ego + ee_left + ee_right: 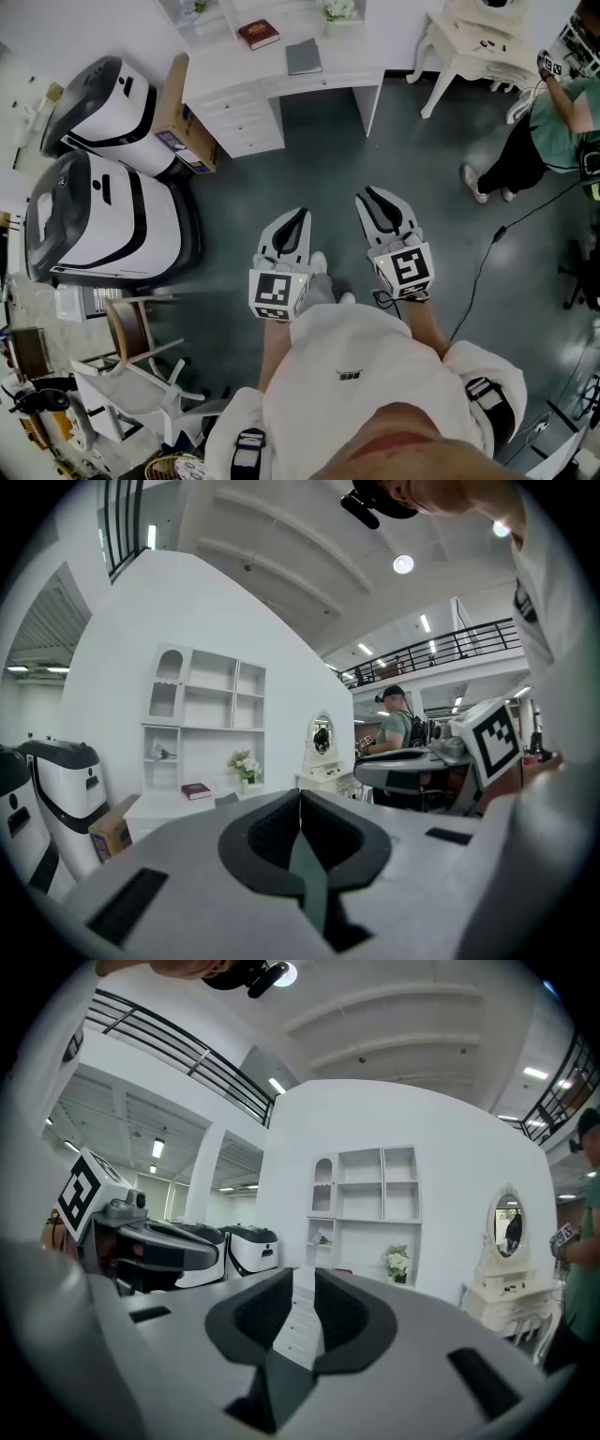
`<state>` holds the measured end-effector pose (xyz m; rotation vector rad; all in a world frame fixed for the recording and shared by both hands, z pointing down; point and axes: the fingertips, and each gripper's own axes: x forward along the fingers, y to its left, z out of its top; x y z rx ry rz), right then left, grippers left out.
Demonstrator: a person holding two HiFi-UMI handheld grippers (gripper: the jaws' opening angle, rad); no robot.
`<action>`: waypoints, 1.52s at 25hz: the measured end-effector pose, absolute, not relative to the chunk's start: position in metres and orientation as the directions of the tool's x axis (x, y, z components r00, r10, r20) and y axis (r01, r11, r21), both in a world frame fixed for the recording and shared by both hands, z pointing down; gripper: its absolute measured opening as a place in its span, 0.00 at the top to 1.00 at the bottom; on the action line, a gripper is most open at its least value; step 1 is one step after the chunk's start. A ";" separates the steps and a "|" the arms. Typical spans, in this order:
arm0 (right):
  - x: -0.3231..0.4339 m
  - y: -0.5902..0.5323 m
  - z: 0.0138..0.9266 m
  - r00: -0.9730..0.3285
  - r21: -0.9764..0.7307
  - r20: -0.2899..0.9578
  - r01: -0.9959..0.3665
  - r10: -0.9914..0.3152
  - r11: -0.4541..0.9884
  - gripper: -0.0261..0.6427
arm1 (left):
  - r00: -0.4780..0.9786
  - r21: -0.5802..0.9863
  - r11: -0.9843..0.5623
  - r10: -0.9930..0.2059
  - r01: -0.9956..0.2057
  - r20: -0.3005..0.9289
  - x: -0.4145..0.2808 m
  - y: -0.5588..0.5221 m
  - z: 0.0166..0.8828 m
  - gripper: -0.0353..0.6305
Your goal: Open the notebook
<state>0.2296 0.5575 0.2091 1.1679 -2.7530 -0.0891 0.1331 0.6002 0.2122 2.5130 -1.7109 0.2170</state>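
Note:
A grey notebook (303, 56) lies flat and closed on the white desk (246, 86) at the far side of the floor, with a dark red book (258, 34) to its left. Both grippers hang in the air in front of the person's body, well short of the desk. My left gripper (302, 215) has its jaws together at the tips and holds nothing. My right gripper (372, 196) shows a narrow gap with nothing in it. In the left gripper view, my left gripper (300, 797) points toward the desk, where the red book (196, 790) shows. My right gripper (305, 1283) faces the shelves.
Two large white machines (105, 220) and a cardboard box (184, 122) stand left of the desk. A white dressing table (478, 42) and another person (539, 136) are at the right. A cable (486, 258) runs over the dark floor. Chairs (131, 342) crowd the lower left.

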 end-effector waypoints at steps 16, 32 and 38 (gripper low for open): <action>0.161 0.448 0.213 -0.654 0.114 0.145 -0.735 -0.743 0.669 0.89 | 0.397 0.010 -0.402 -0.899 -0.915 0.184 0.064 0.483 0.215 0.95; 0.117 0.383 0.219 -0.625 0.101 0.149 -0.761 -0.766 0.641 0.87 | 0.425 0.013 -0.431 -0.884 -0.902 0.192 0.017 0.411 0.223 0.95; 0.113 0.360 0.221 -0.616 0.101 0.149 -0.769 -0.774 0.632 0.87 | 0.438 0.015 -0.443 -0.880 -0.896 0.184 0.013 0.387 0.223 0.95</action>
